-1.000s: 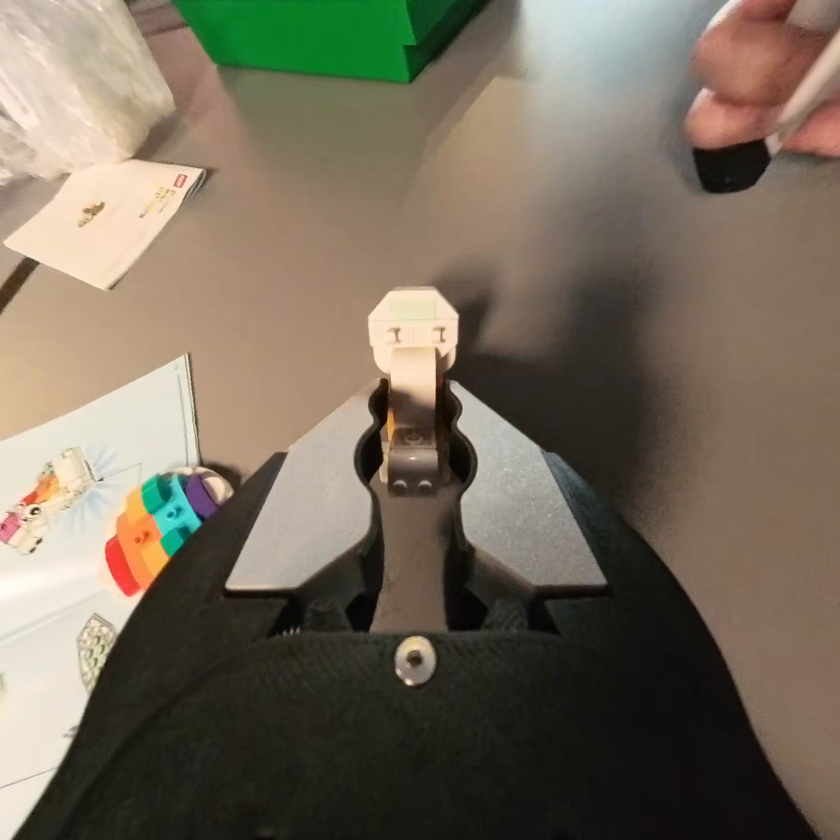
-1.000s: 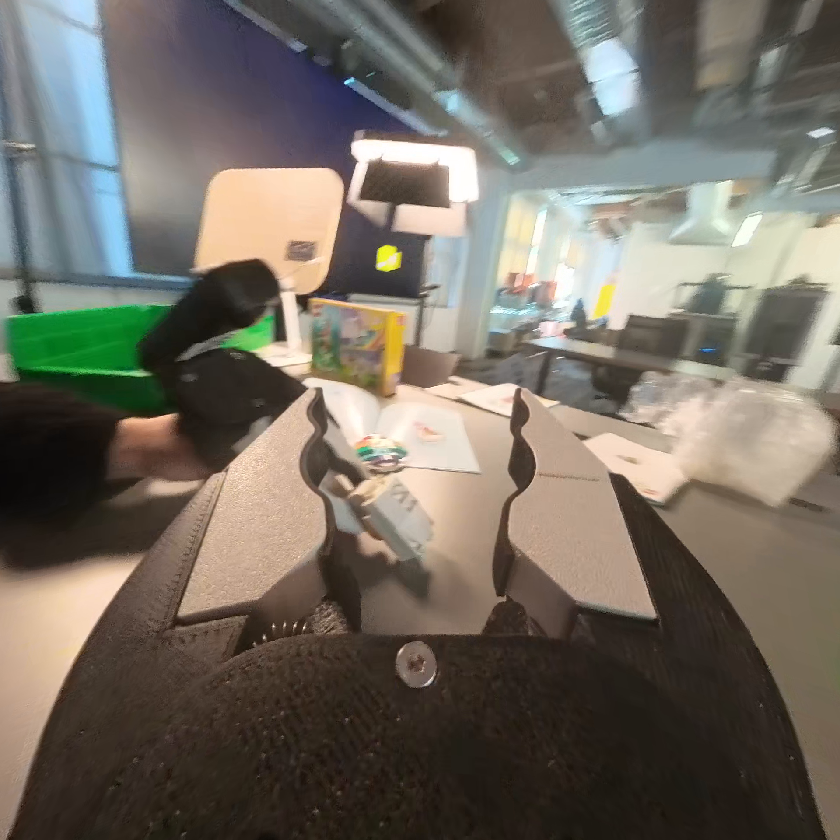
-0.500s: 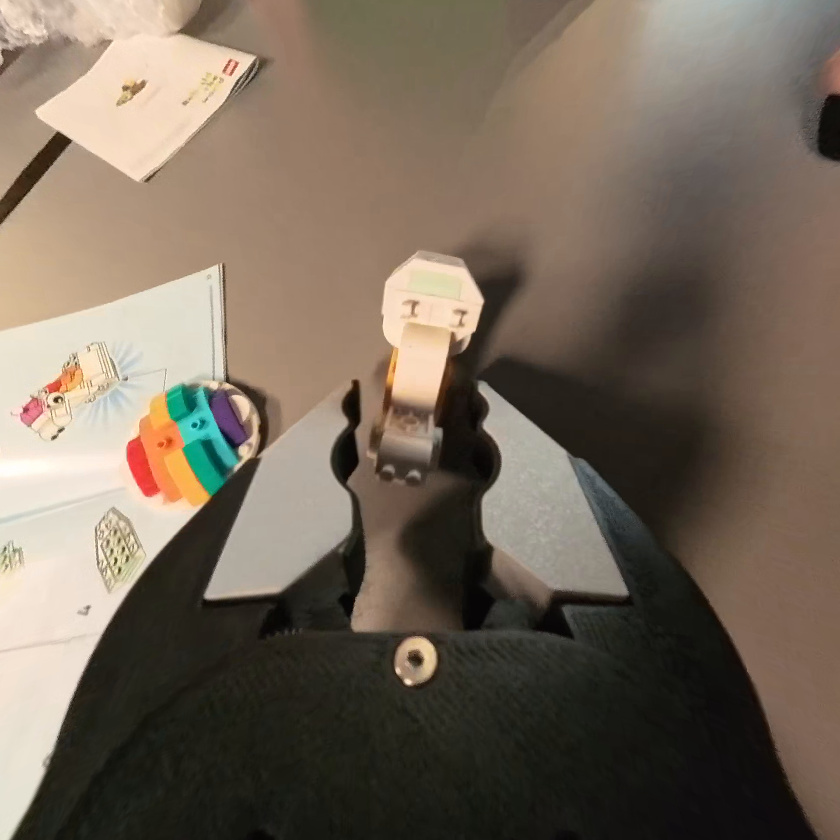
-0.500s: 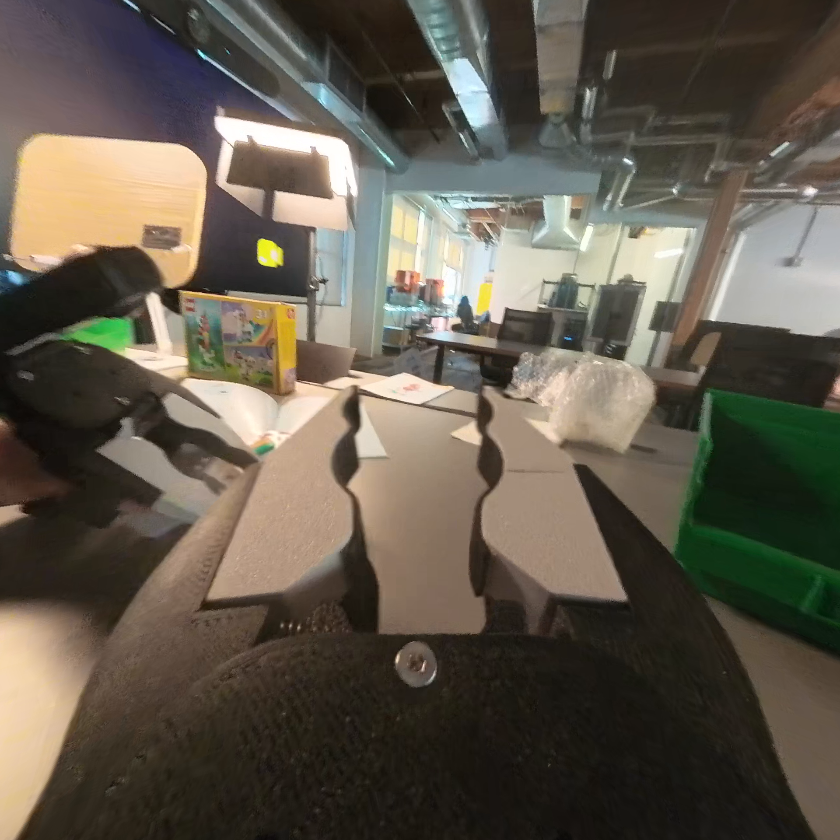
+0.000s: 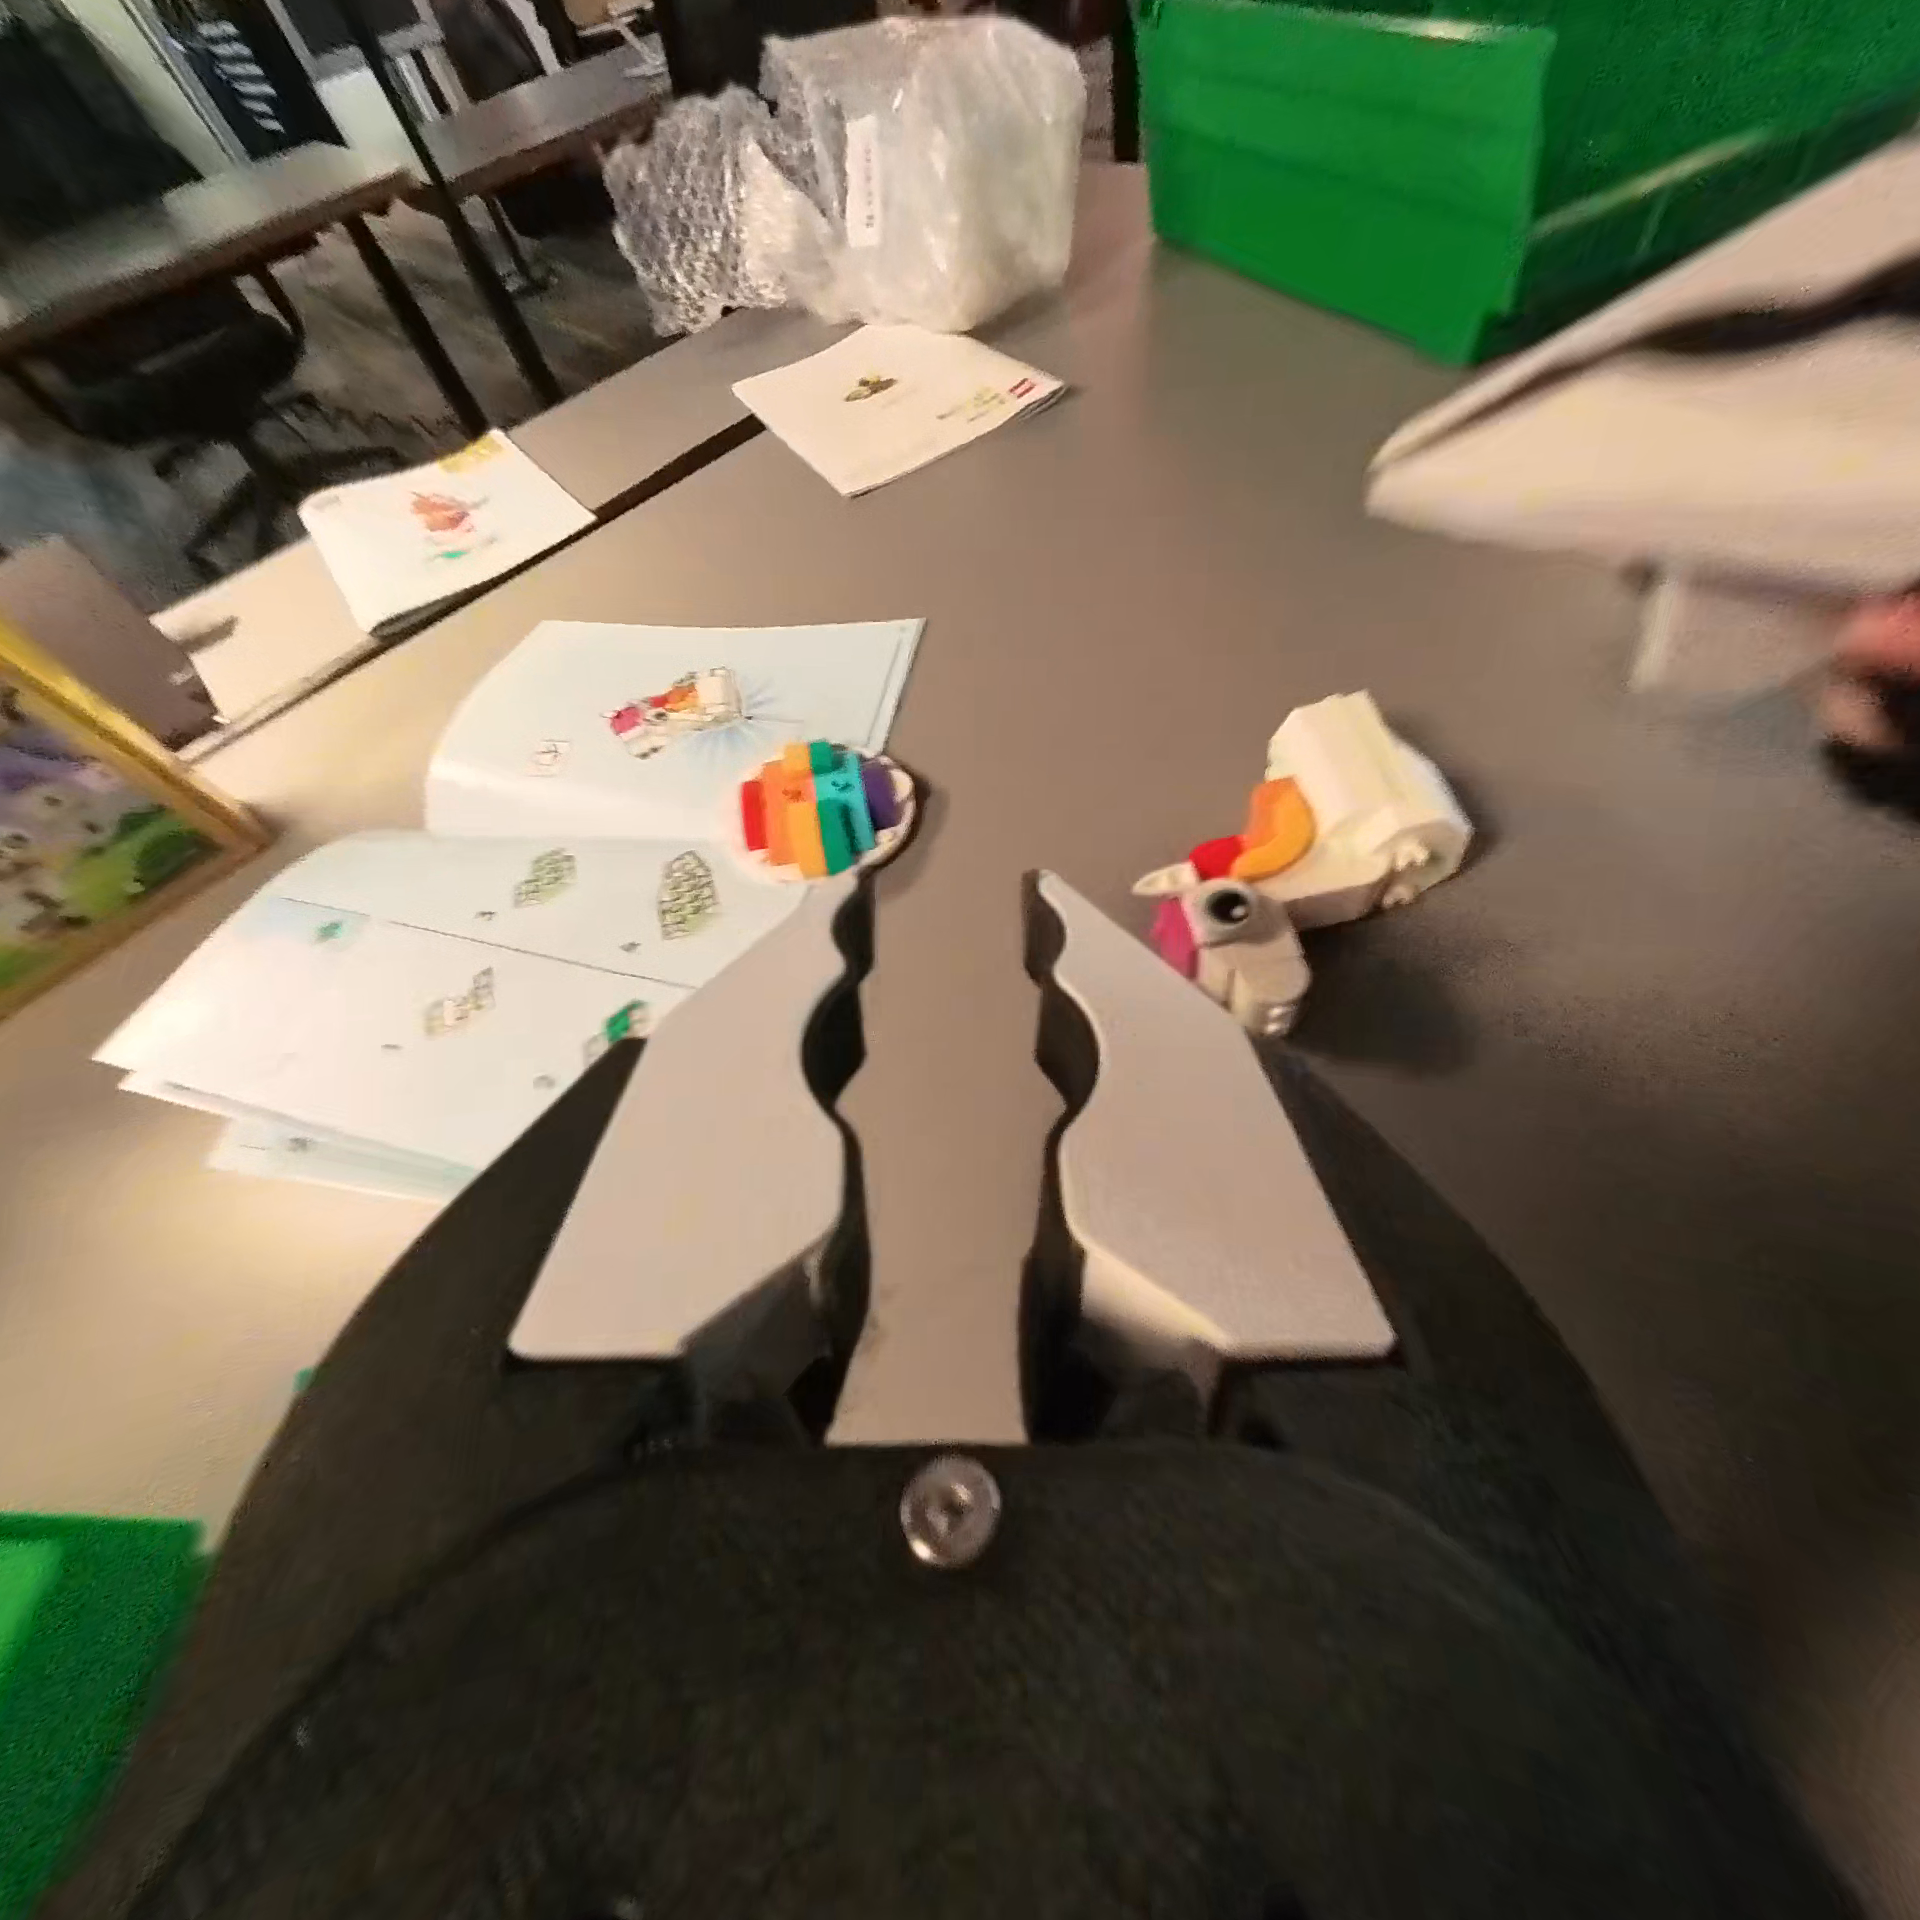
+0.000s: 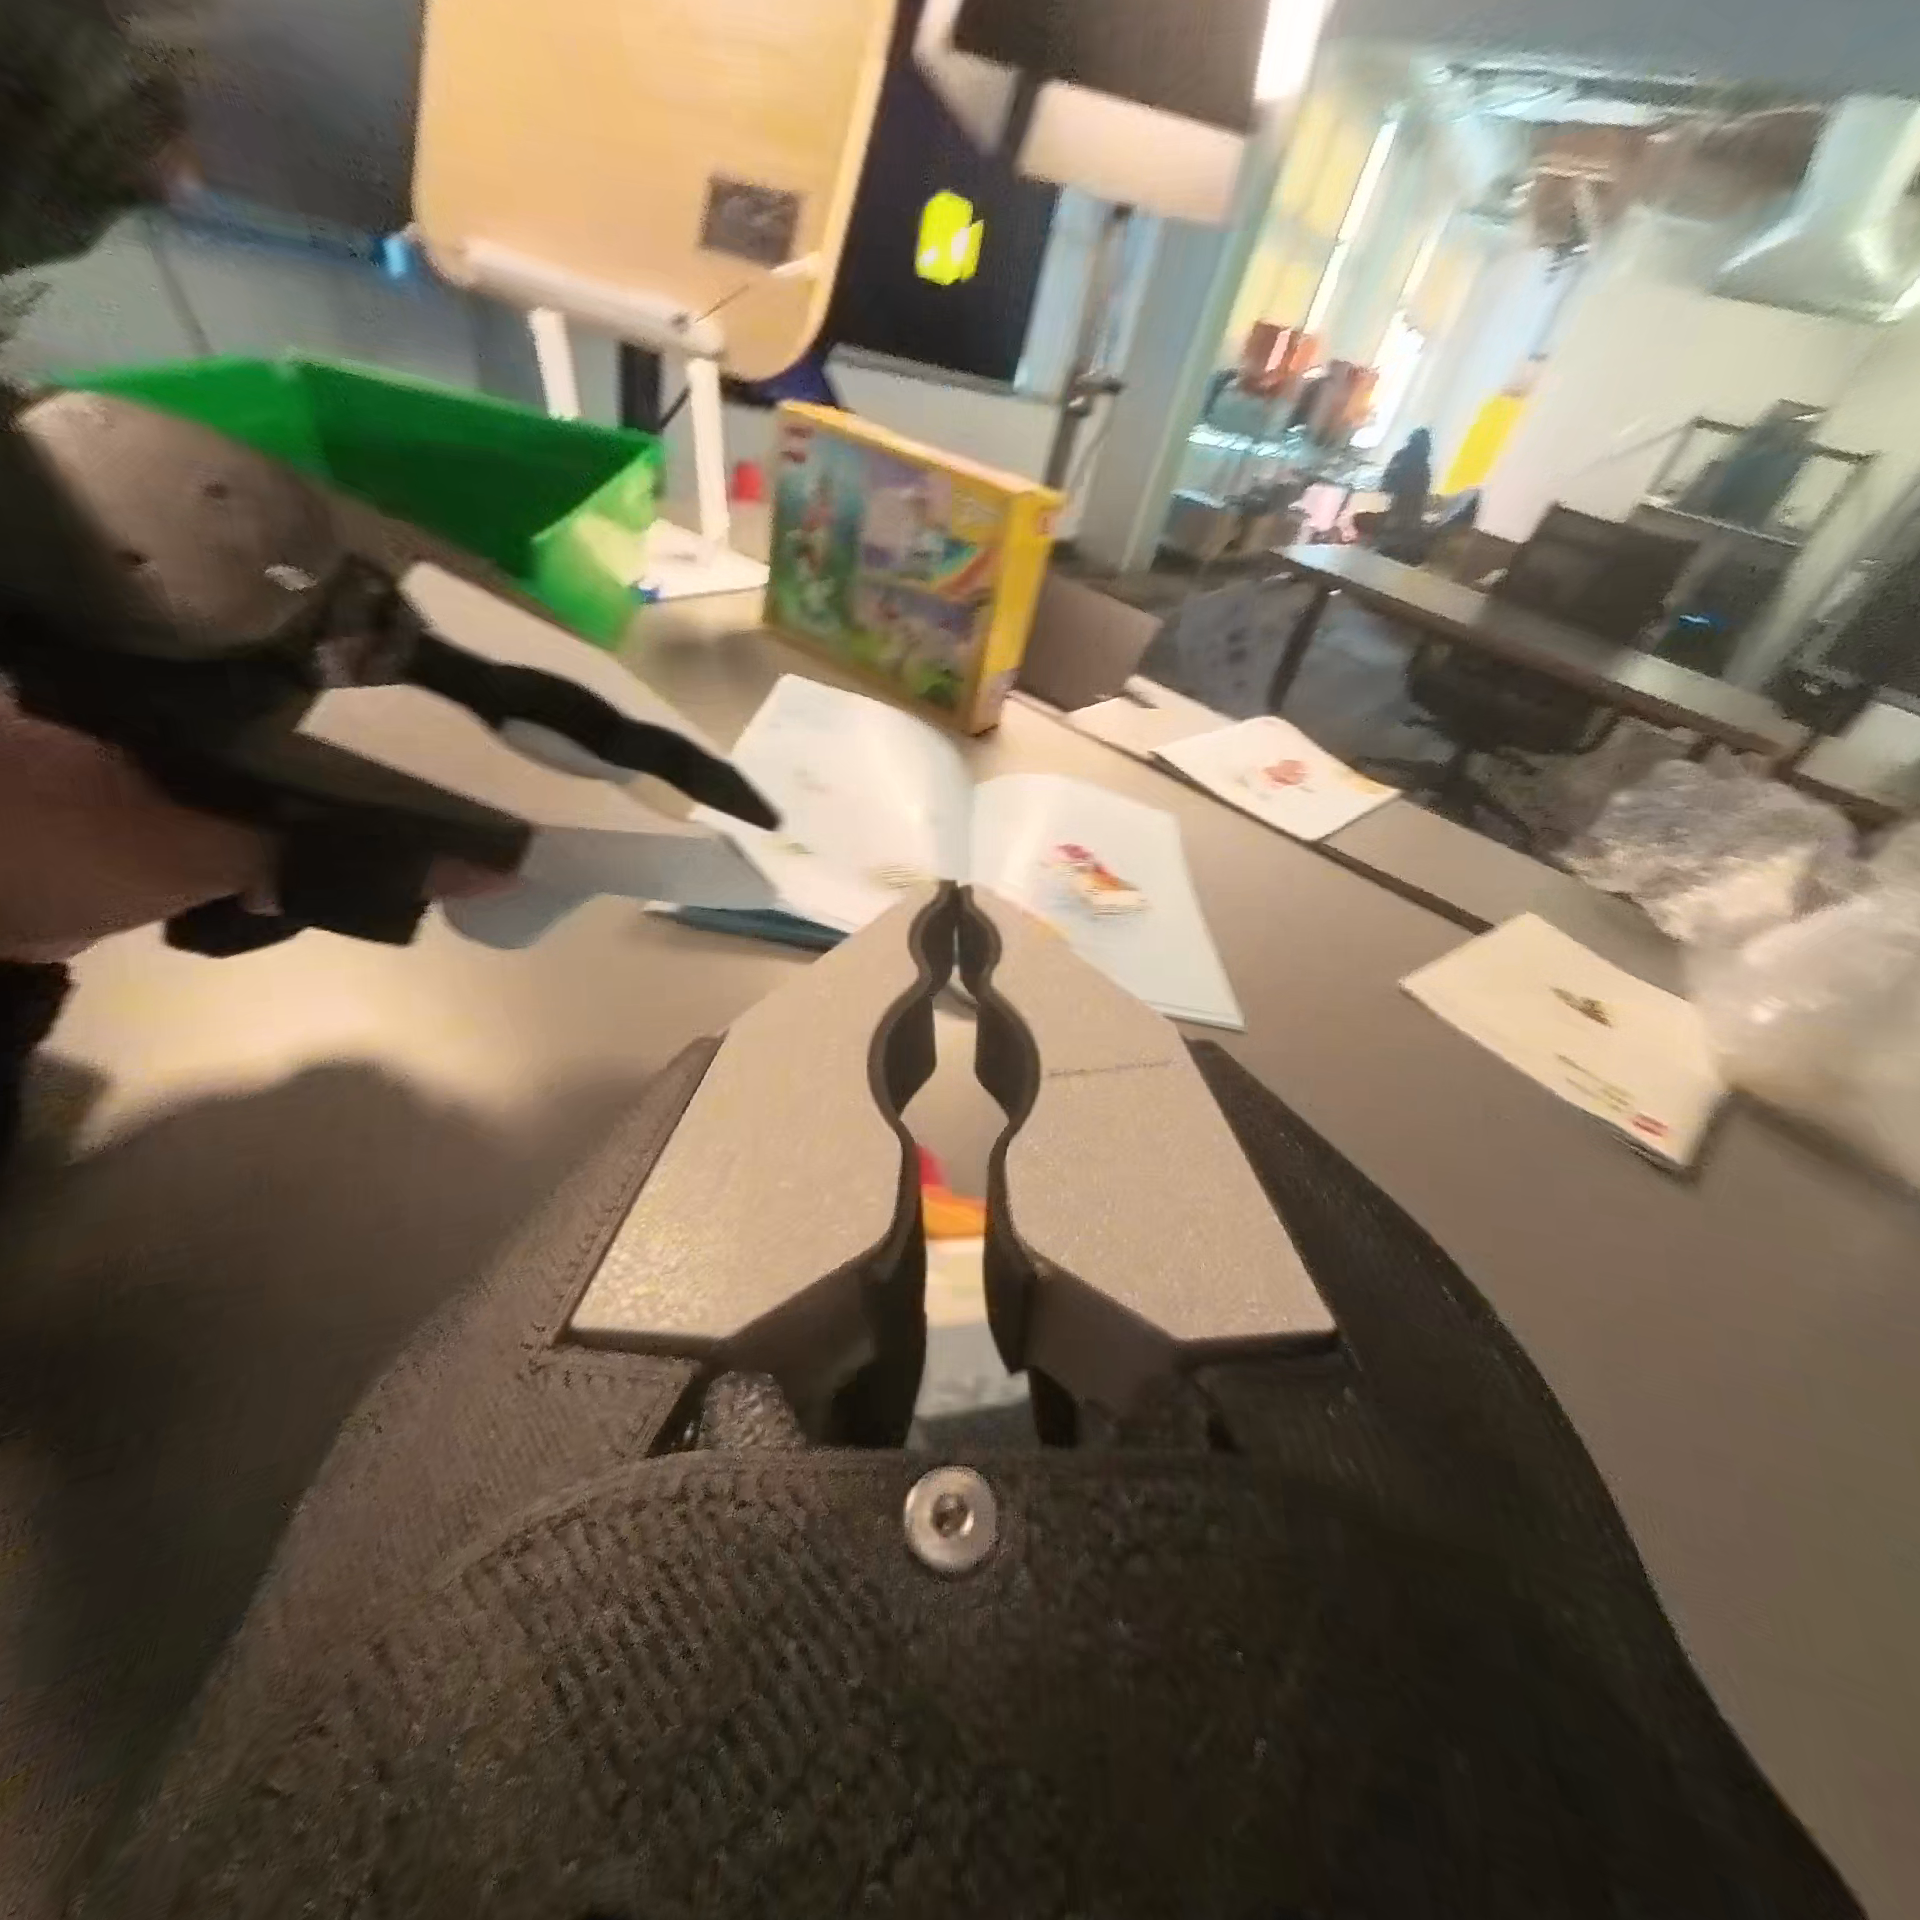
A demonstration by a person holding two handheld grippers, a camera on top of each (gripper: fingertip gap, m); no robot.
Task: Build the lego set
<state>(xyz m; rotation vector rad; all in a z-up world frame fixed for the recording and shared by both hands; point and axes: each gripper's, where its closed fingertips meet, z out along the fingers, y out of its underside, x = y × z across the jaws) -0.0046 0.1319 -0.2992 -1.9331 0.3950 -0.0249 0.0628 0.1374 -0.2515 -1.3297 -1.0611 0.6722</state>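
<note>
A white lego unicorn (image 5: 1340,831) with a rainbow mane lies on its side on the grey table (image 5: 1195,582), just right of my left gripper's fingertips. My left gripper (image 5: 951,894) is open and empty above the table. A rainbow lego piece on a round white plate (image 5: 826,821) sits at the edge of the open instruction booklet (image 5: 468,977). My right gripper (image 6: 951,894) is shut with nothing between its tips. Red, orange and white lego (image 6: 951,1210) shows through the gap beneath it. The left gripper (image 6: 748,842) also shows at the left of the right wrist view.
Green bins stand at the back right (image 5: 1351,177) and behind the left gripper (image 6: 468,478). The yellow lego box (image 6: 904,561), closed booklets (image 5: 894,416) and bubble wrap (image 5: 862,177) lie farther back. The right gripper's blurred side (image 5: 1683,457) hangs at the upper right. One gripper's finger ends stand about 9 centimetres off the other's.
My left gripper has opened, let go of the unicorn and drawn back; the unicorn now lies on the table. My right gripper has shut and swung back over the table.
</note>
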